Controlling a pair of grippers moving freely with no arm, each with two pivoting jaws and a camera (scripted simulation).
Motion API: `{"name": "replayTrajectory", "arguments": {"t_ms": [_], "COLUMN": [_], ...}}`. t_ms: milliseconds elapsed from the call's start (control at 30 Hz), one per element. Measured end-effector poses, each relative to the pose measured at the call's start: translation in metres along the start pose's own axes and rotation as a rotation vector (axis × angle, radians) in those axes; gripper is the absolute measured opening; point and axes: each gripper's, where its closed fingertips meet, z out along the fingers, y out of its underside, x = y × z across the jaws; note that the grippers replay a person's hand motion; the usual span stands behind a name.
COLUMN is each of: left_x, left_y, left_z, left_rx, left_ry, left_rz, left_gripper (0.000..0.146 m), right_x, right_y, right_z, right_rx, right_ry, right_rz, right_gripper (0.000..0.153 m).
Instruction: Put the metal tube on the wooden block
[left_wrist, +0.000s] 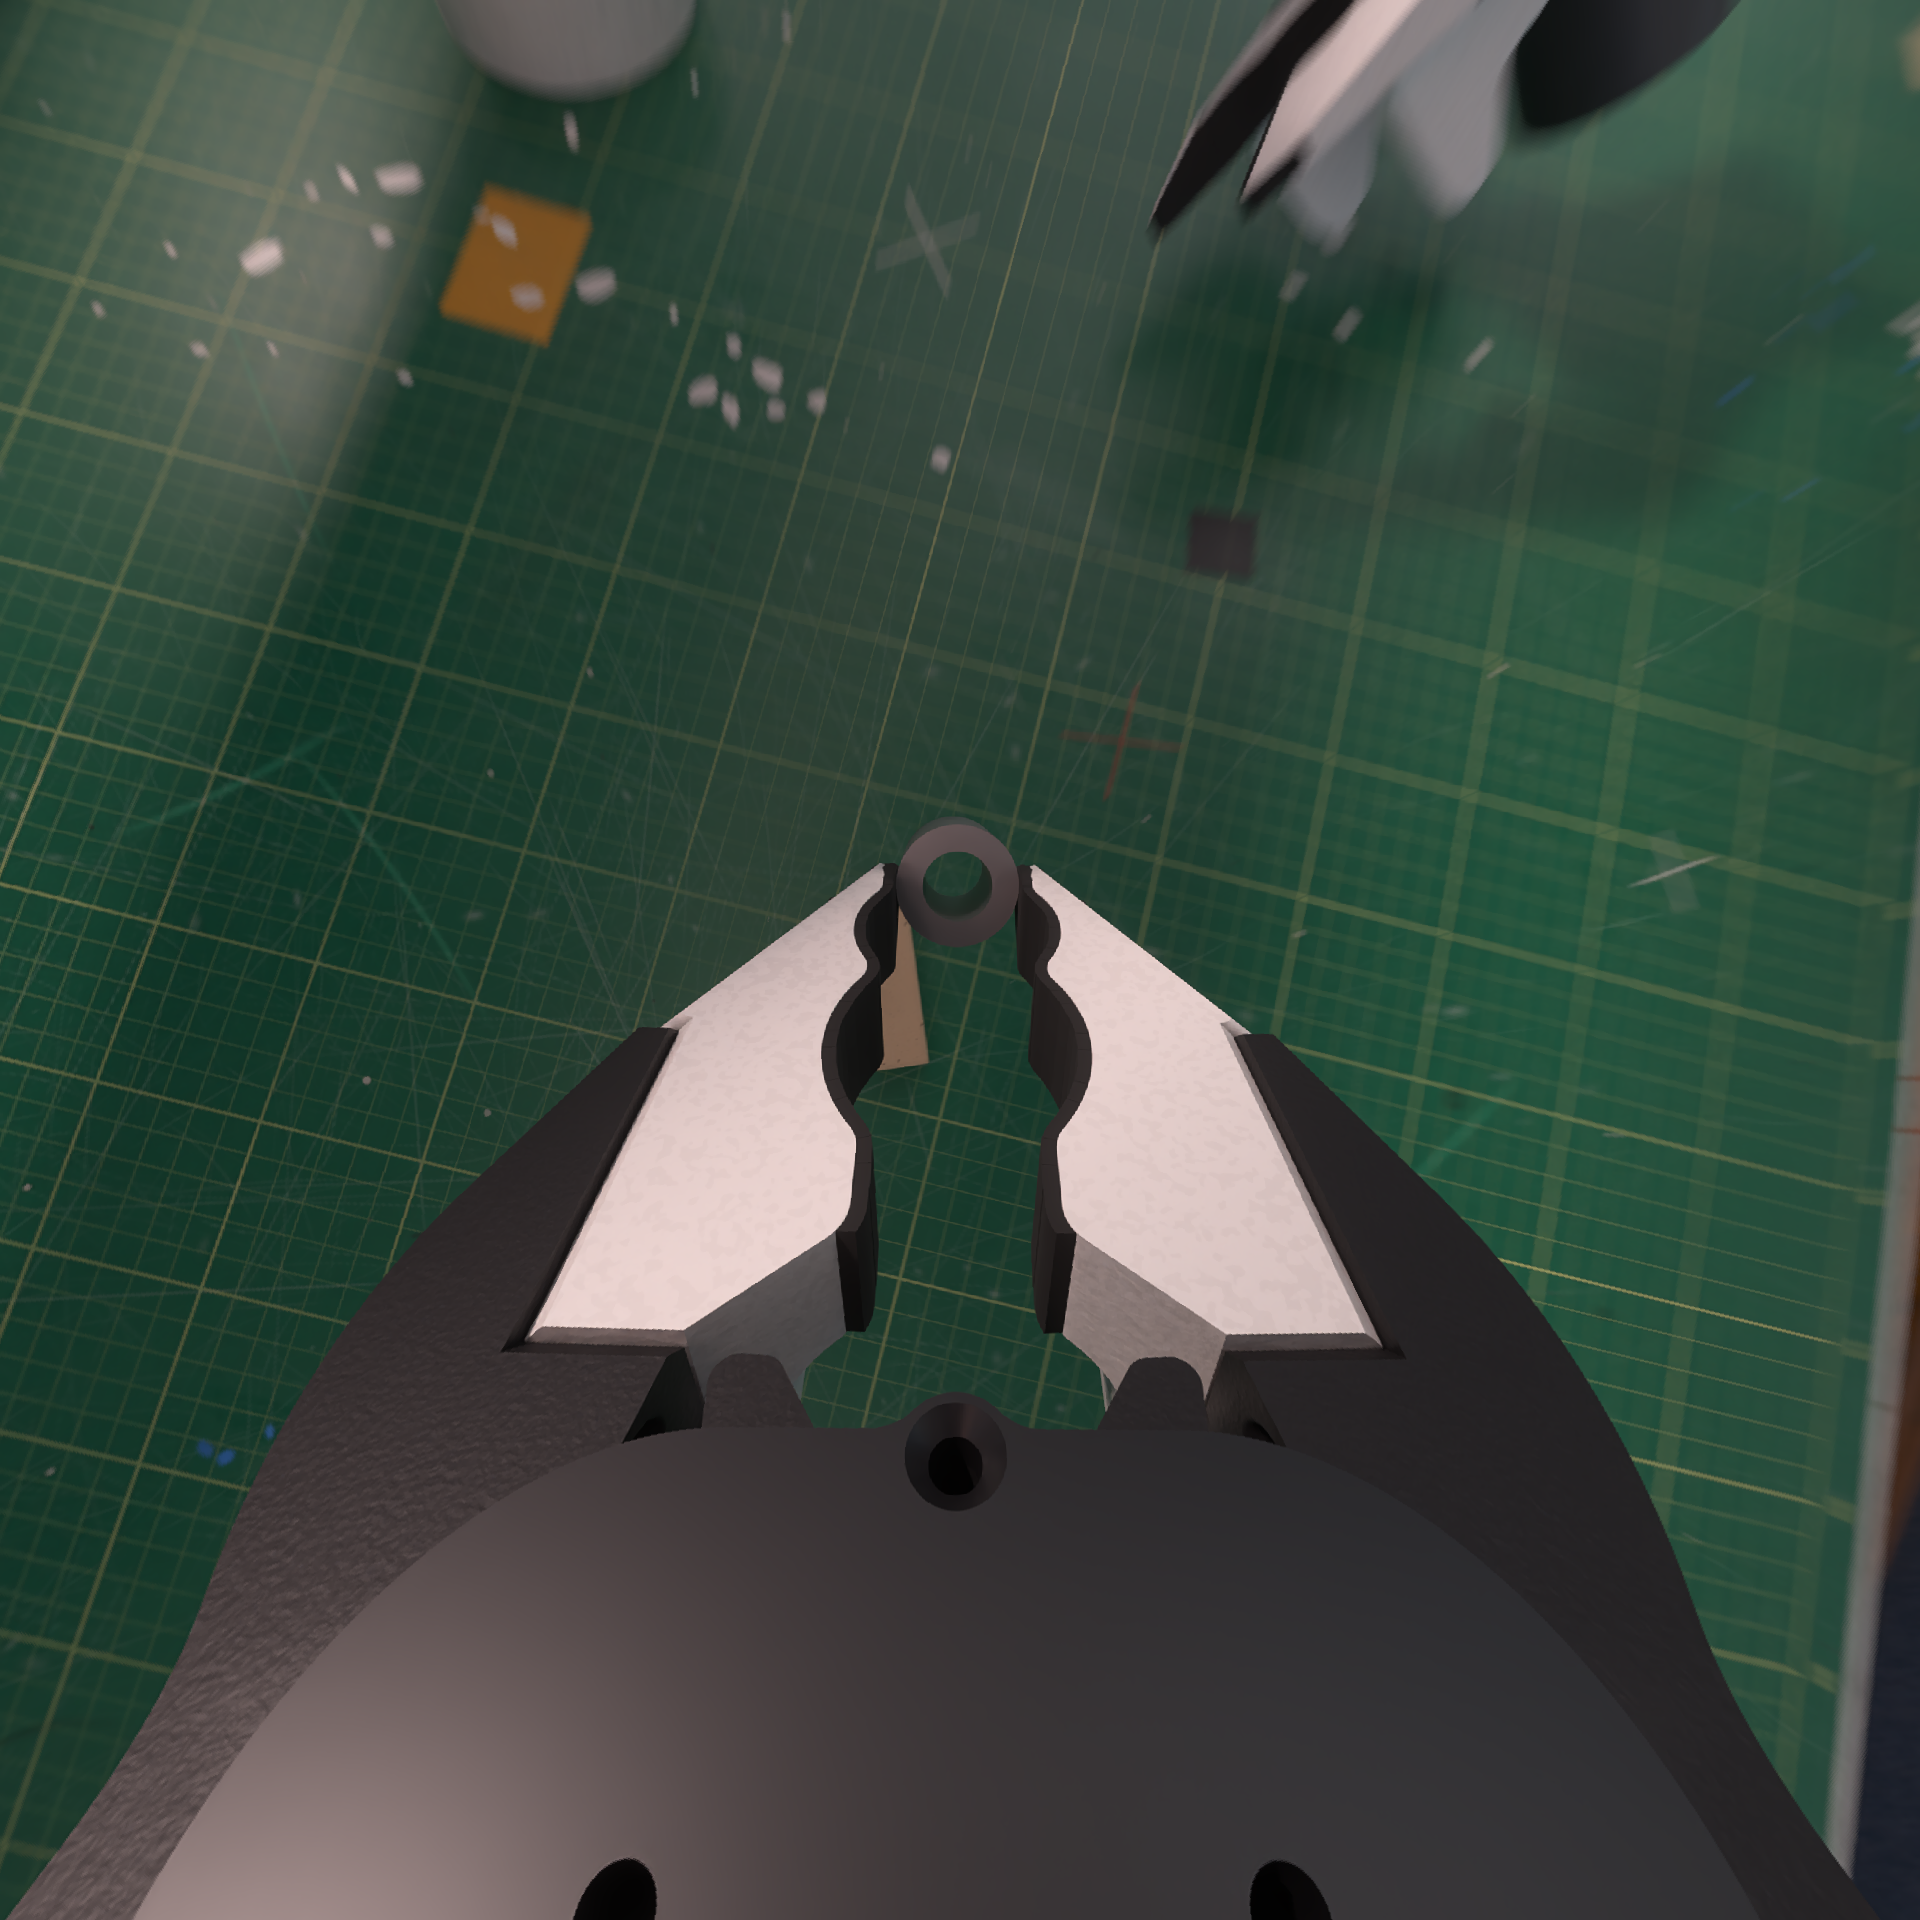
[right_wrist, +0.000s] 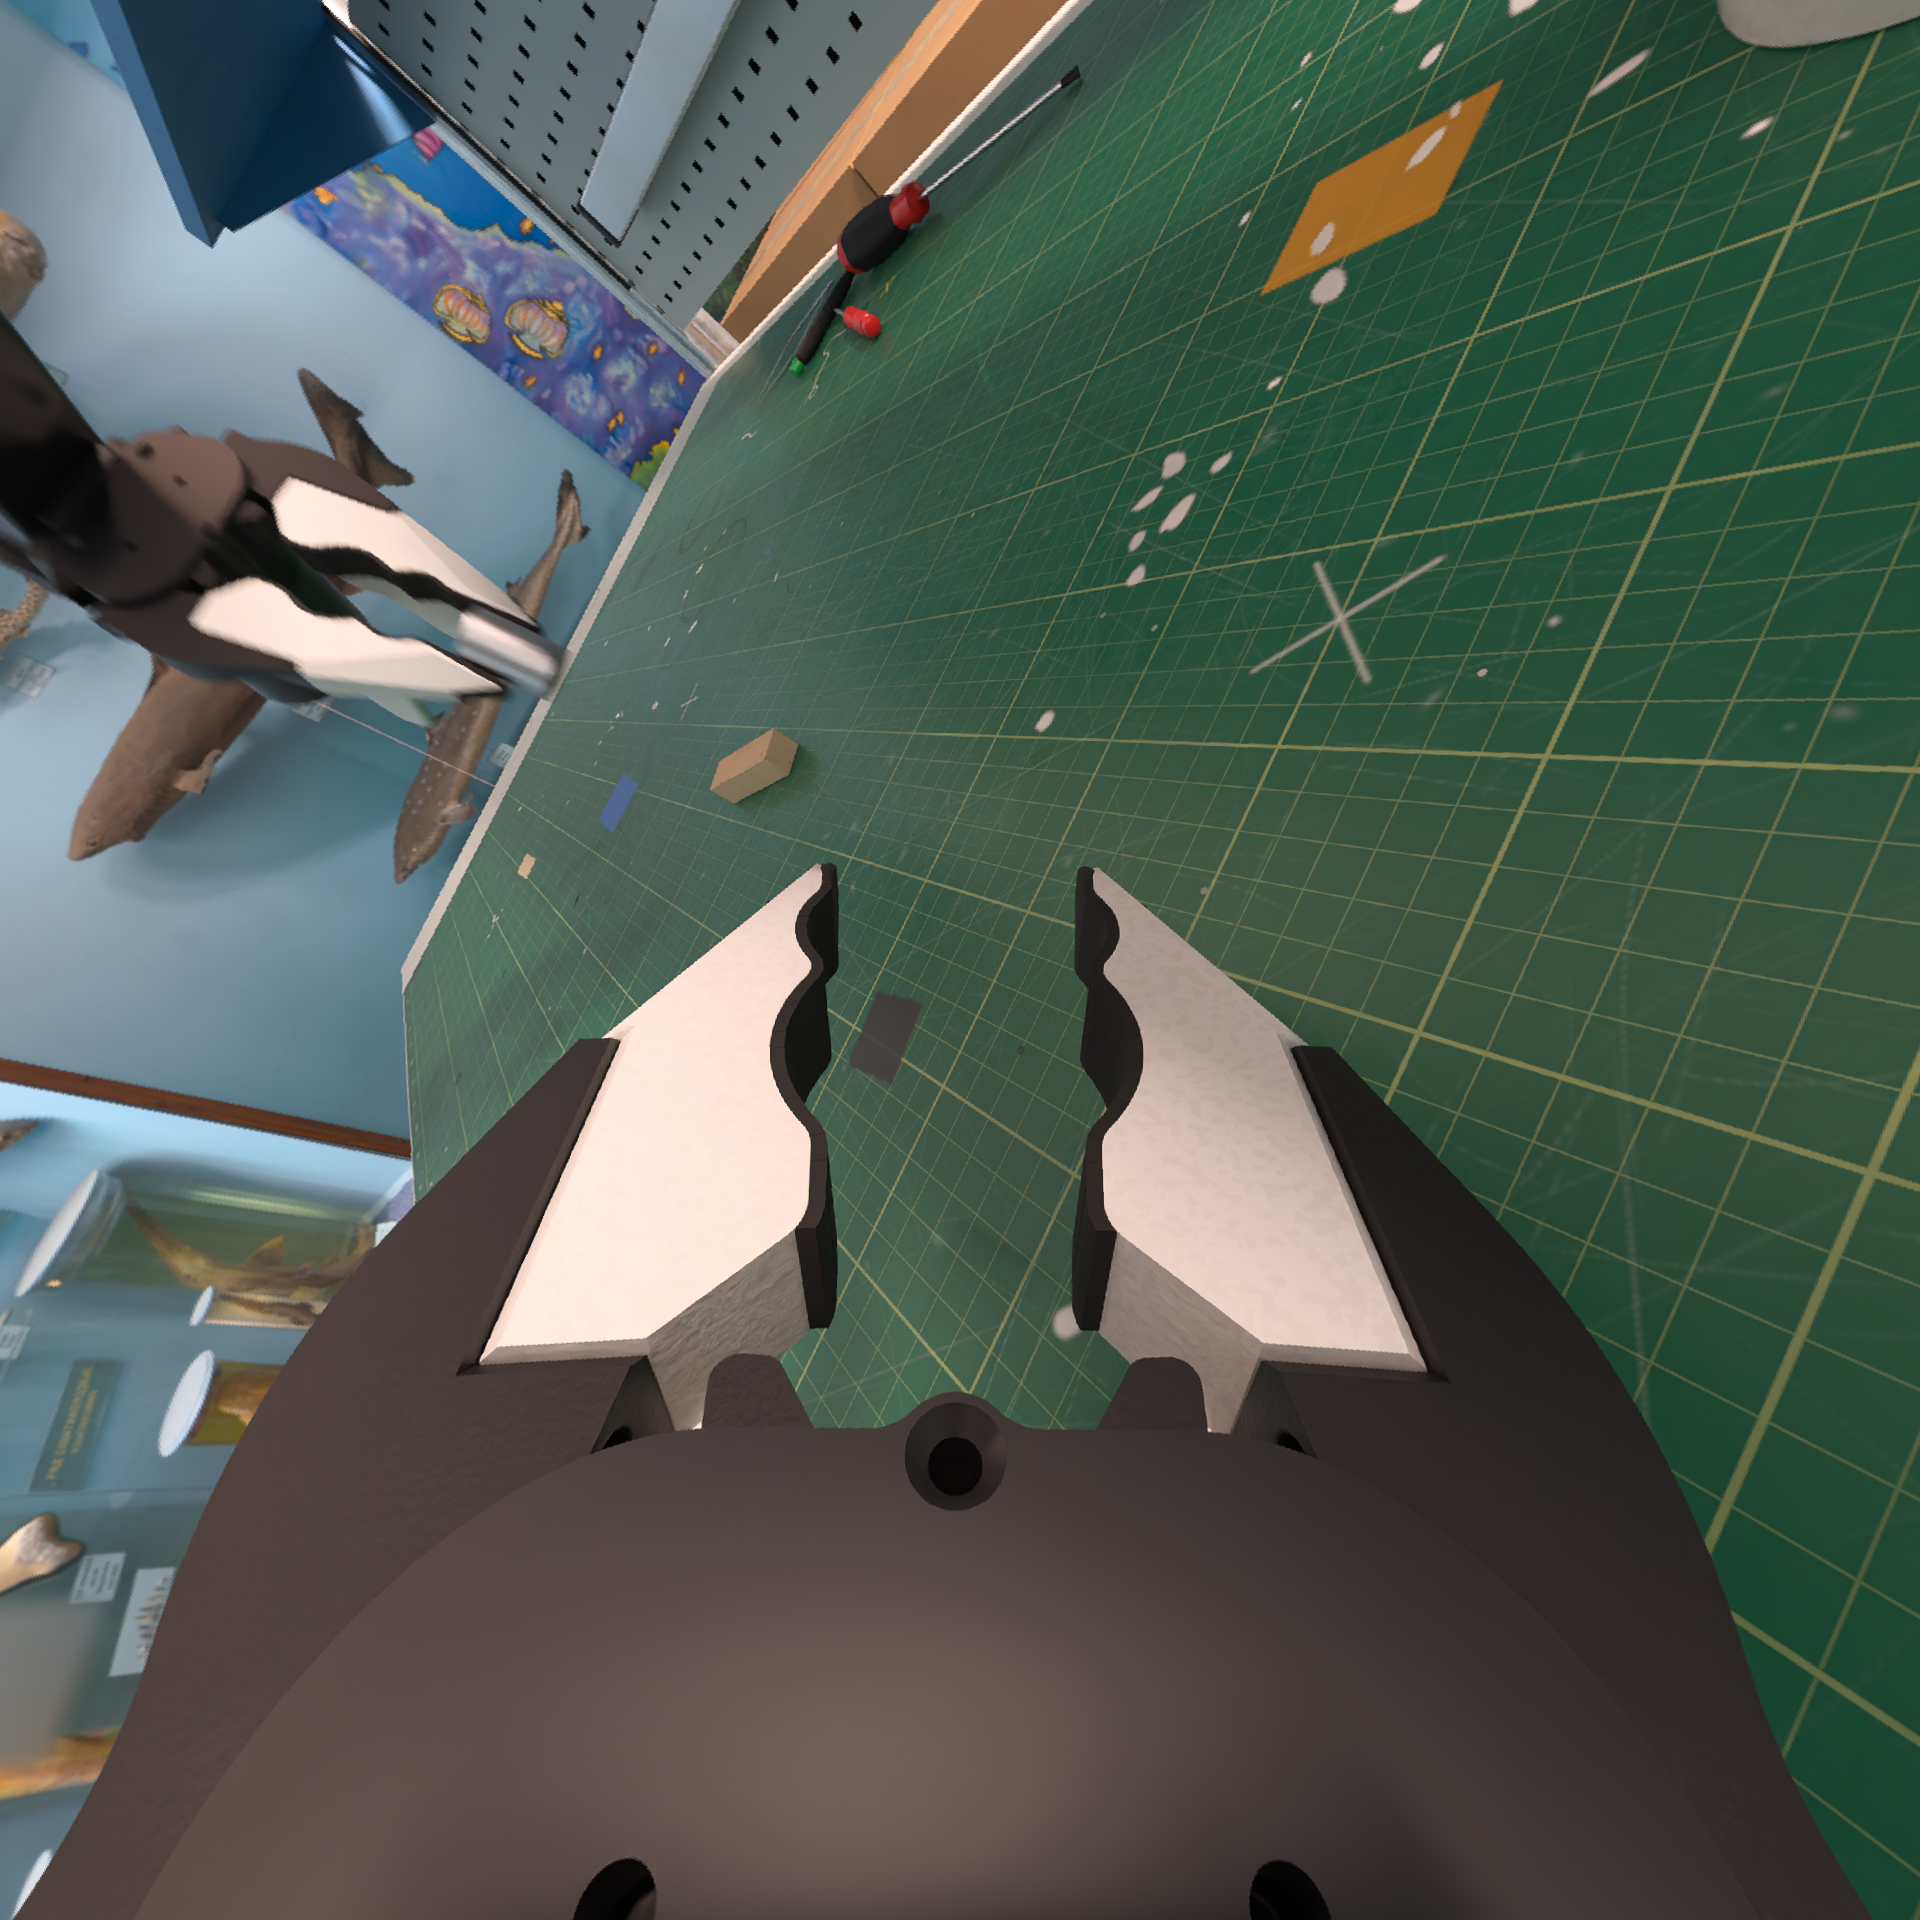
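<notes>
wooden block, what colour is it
Light tan; the wooden block shows best in the right wrist view, lying on the green mat.

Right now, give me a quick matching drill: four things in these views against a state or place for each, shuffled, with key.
1. metal tube
2. wooden block
3. right gripper
4. screwdriver

a. open, holding nothing
b. lying near the mat's far edge, red and black handle
c. clamped between the left gripper's fingertips
d. resting bare on the green mat

Pairs: 1-c, 2-d, 3-a, 4-b
</notes>
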Motion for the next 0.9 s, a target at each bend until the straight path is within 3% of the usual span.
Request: {"name": "replayTrajectory", "arguments": {"t_ms": [167,433,567,733,900], "left_x": [-0.008,-0.019,-0.018,-0.004,-0.003], "left_y": [0.040,0.060,0.061,0.032,-0.003], "left_z": [0.045,0.054,0.052,0.030,-0.035], "left_rx": [-0.132,-0.157,-0.126,-0.005,0.162], "left_ry": [-0.098,-0.103,-0.078,-0.018,-0.028], "left_rz": [-0.013,-0.121,-0.169,-0.163,-0.162], "left_gripper": [0.022,0.022,0.056,0.058,0.045], "right_x": [-0.001,-0.001,0.000,0.000,0.001], "right_y": [0.000,0.001,0.001,0.001,0.001], "right_z": [0.000,0.000,0.001,0.001,0.001], "right_rx": [-0.001,-0.005,-0.007,-0.007,-0.007], "right_ry": [-0.007,-0.006,-0.001,0.003,0.006], "right_rz": [-0.006,-0.006,-0.004,-0.002,0.001], "right_gripper": [0.046,0.046,0.046,0.046,0.046]}}
